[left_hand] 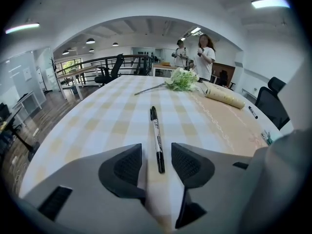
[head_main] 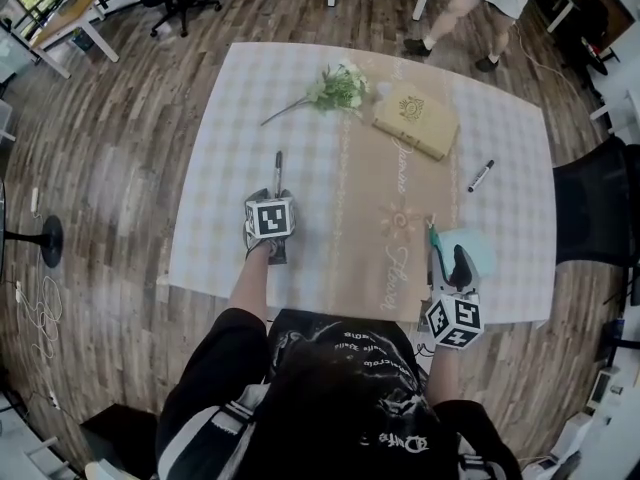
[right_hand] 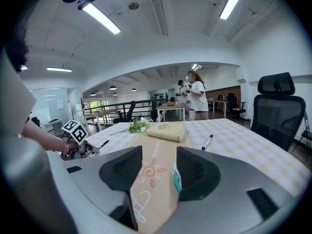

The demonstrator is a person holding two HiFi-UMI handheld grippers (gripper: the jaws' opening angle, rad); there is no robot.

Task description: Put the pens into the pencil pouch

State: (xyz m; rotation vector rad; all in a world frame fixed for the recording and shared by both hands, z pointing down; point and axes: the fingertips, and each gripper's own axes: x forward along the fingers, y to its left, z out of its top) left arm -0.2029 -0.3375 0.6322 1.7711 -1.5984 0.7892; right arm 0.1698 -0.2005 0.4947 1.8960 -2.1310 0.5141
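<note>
A black pen [head_main: 278, 169] [left_hand: 157, 139] lies on the checked tablecloth, pointing away from me. My left gripper [head_main: 275, 196] [left_hand: 156, 162] is tilted down over its near end, and the pads stand on either side of the pen without touching it. A second black pen [head_main: 481, 175] [right_hand: 207, 142] lies at the right of the table. The light blue pencil pouch [head_main: 476, 252] sits near the front right edge. My right gripper [head_main: 448, 258] [right_hand: 158, 169] is open at the pouch, whose teal edge [right_hand: 175, 178] shows just beside the right pad.
A beige runner [head_main: 372, 198] crosses the table [head_main: 215, 218]. At the far side lie a flower sprig [head_main: 338, 88] and a tan book [head_main: 415, 119]. A black office chair [head_main: 598, 208] stands at the right. Two people [left_hand: 197, 57] stand beyond the far end.
</note>
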